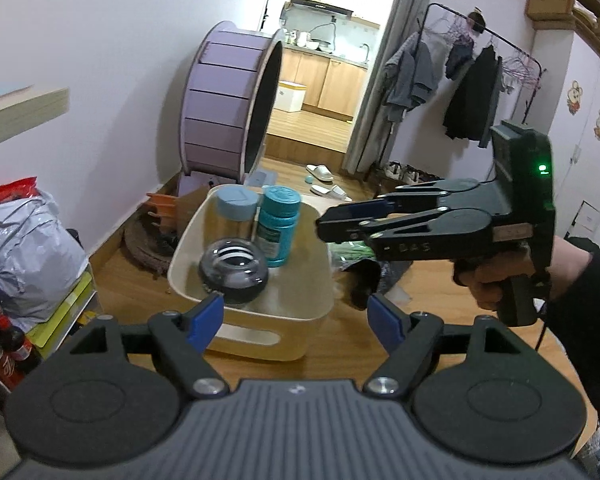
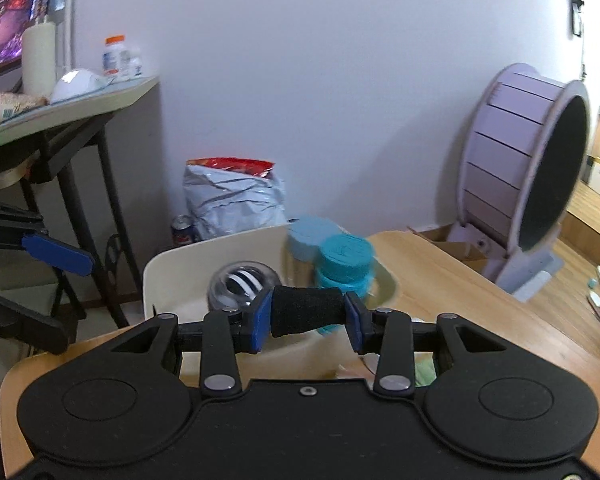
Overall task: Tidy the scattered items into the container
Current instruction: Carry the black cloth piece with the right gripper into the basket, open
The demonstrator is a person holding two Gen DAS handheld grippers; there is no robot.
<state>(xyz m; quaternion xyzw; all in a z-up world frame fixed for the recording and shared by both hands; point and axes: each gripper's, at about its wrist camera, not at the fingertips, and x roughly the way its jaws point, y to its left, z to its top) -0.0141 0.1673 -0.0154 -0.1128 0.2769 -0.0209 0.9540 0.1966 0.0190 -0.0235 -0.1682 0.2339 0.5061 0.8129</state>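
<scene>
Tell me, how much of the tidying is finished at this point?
Three items already sit in the cream bin: a clear ball, a teal bottle and a blue-lidded jar. The right gripper holds a black roll near the bin, not yet dropped in. The left gripper is open. Something green remains on the table beside the bin.

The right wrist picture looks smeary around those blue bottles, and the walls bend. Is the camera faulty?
Probably not. In the right wrist view the teal bottle and the grey-capped bottle are smeared, which looks like motion blur, while the black item clamped in the right gripper stays sharp. In the left wrist view the bottles are crisper; the door frame bows, typical fisheye distortion.
</scene>
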